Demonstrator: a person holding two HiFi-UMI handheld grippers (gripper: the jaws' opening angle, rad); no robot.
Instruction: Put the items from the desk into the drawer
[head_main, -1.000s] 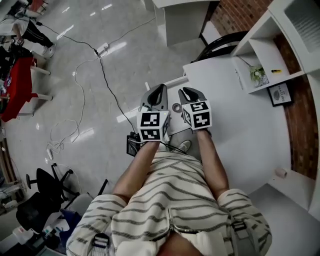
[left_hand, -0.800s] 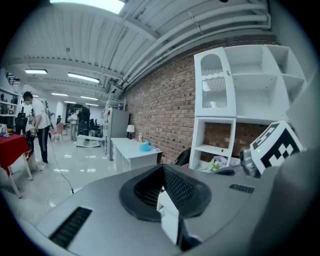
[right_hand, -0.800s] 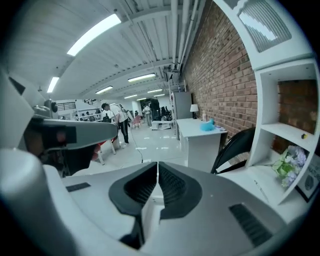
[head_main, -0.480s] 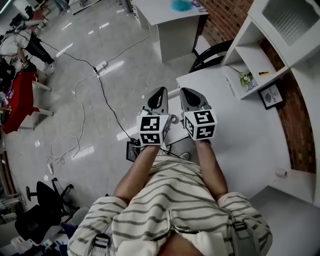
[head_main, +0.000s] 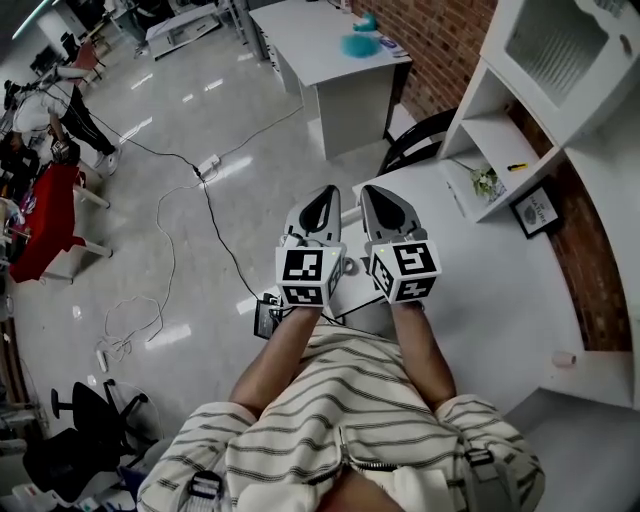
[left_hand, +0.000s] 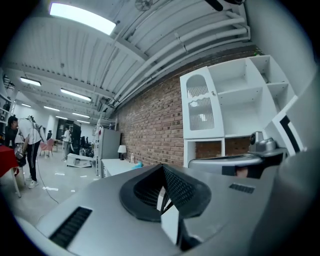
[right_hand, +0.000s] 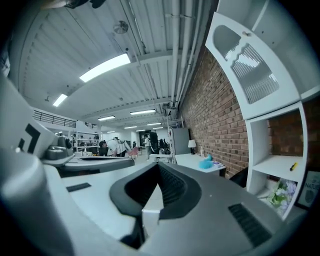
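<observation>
**Both claws closed and raised, with little left showing on the bench**

The person stands at the corner of a white bench (head_main: 480, 290) and holds the left claw (head_main: 326, 193) and the right claw (head_main: 370, 192) side by side, nearly touching. Both point out over the bench edge toward the room. Each gripper view shows its own jaws brought together with nothing between them. Both cameras look level at the brick wall and the white shelf unit (head_main: 500, 100), not down at the work.

Two loose items show on the bench. A small pale roll (head_main: 563, 357) lies near the right-hand edge, well apart from the claws. A small grey ring-like item (head_main: 349, 266) peeks out between the two grippers at the front edge. A potted plant (head_main: 487, 183), a yellow marker (head_main: 516, 166) and a framed picture (head_main: 531, 212) sit in or against the shelf unit. No view shows the drawer plainly, so I cannot tell whether it is open or what it holds. A bench this bare fits either a job with two small items to go or one almost finished.

Risks from here, as I judge them:
- The roll looks round and lies close to an edge, so an off-centre nudge from a jaw could send it rolling off
- The ring looks flat and low, so a pinch from above may skid off it or scrape the bench
- With the grippers this close together, opening one could knock the other
- A cable (head_main: 215, 215) trails across the floor to the left, so a step that way could snag it
</observation>
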